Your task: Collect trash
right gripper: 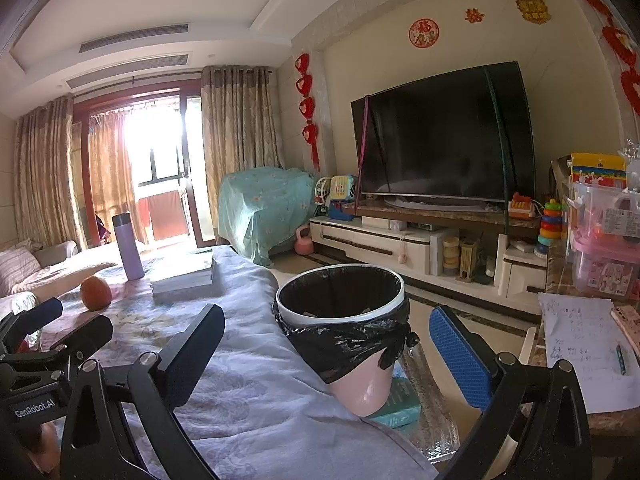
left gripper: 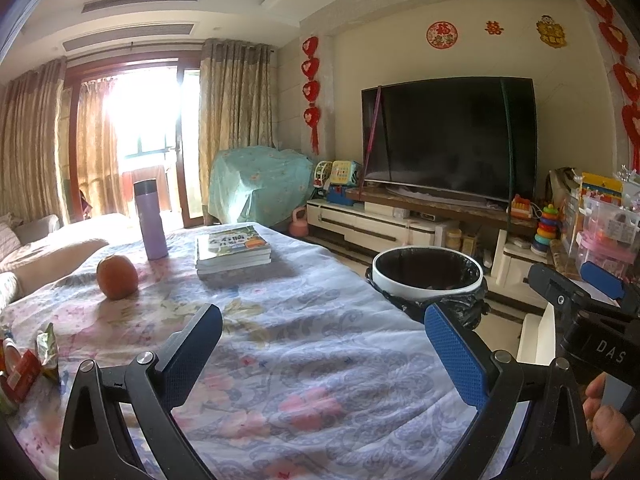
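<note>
Crumpled snack wrappers (left gripper: 28, 364), red and green, lie on the floral tablecloth (left gripper: 304, 360) at the far left edge. My left gripper (left gripper: 324, 344) hangs open over the cloth with nothing between its blue pads, right of the wrappers. A pink trash bin (right gripper: 340, 300) with a white rim and black liner stands off the table's right side. My right gripper (right gripper: 328, 352) is open and empty, with the bin framed between its fingers. In the left wrist view the bin (left gripper: 428, 276) shows beyond the table edge and the right gripper (left gripper: 576, 280) at far right.
On the table sit an orange (left gripper: 117, 277), a purple thermos (left gripper: 150, 220) and a stack of books (left gripper: 232, 248). A side counter at right holds a paper sheet (right gripper: 580, 340), a pen and a phone (right gripper: 628, 324). A TV (right gripper: 440, 132) and its cabinet stand behind.
</note>
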The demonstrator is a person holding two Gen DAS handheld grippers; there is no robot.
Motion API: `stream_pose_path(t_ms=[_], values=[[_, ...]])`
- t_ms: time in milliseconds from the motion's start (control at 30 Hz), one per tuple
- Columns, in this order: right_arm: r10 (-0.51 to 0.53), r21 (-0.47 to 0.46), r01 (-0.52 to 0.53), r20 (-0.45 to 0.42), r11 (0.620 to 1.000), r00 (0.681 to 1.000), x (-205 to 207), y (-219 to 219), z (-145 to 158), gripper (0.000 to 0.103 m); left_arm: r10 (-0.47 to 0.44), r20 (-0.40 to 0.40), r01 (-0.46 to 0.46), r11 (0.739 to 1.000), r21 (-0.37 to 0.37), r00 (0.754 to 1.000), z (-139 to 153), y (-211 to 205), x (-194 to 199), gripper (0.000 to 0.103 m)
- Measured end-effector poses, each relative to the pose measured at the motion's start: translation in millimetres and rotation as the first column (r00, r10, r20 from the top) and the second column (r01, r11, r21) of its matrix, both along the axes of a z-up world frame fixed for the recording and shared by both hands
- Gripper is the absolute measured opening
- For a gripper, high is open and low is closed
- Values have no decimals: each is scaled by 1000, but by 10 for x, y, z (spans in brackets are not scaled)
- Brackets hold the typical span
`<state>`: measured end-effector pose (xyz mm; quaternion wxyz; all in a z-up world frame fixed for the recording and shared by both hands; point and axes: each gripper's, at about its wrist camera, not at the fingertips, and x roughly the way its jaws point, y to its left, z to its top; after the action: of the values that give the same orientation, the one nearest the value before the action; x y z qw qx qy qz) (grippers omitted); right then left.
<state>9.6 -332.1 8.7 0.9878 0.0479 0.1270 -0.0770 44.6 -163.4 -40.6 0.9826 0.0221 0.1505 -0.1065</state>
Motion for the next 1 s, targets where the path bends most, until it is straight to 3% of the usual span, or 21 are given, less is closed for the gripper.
stream_pose_path(t_ms=[1000], values=[[13,8,-13,12,1000,1000,-13,60,89,103,1,-1,0,1000,7,1000,-10,-8,-8,102]])
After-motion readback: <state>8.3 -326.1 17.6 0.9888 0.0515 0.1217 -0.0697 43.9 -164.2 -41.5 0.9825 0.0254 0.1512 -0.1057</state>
